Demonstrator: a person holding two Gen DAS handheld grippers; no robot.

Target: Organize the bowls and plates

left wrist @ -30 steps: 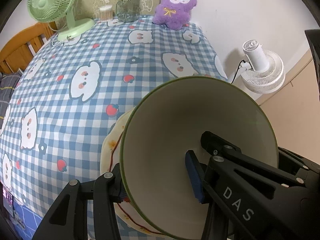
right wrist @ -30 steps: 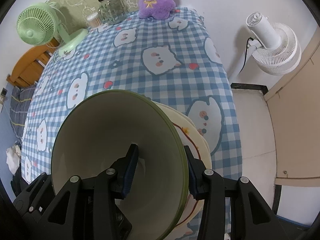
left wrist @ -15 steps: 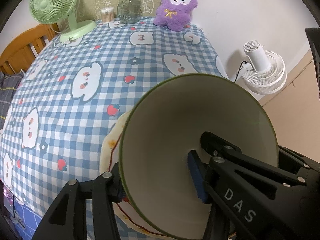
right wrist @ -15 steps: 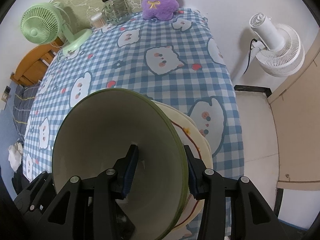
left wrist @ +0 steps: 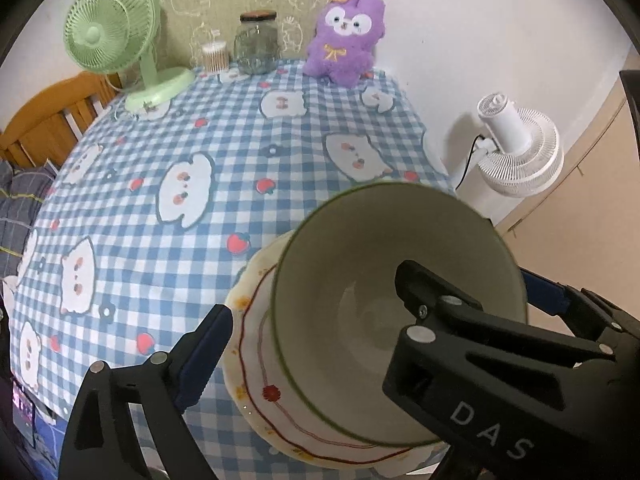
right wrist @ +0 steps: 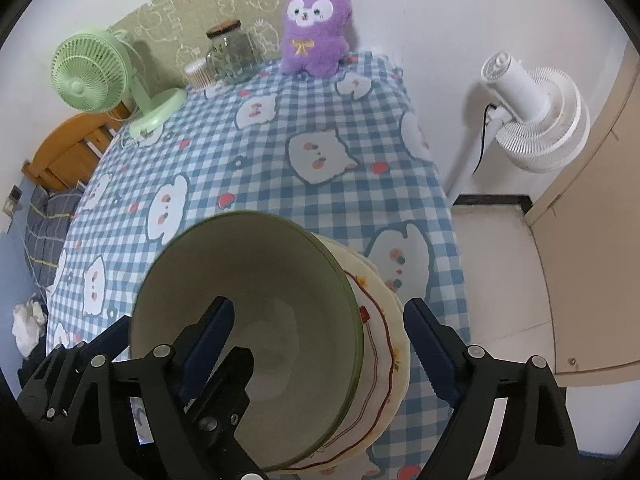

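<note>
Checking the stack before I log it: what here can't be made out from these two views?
- Plate: centre hidden by the bowl in both views.
- Bowl's foot touching the plate: hidden by its own wall.
- Plate's near edge: cut off, right wrist view, behind the right gripper.

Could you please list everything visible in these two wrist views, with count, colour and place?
bowl: 1, cream with green rim, resting on the plate at the near table edge
plate: 1, cream with red line and flowers, under the bowl
tablecloth: 1, blue-white check with animal prints, covering the table
desk fan: 1, green, far left corner of table
glass jar: 1, clear with brown lid, far edge
cotton swab tub: 1, clear, beside the jar
plush toy: 1, purple, far right of table
floor fan: 1, white, on the floor right of the table
left gripper: black, blue pads, open around the bowl
right gripper: black, blue pads, open around the bowl
</note>
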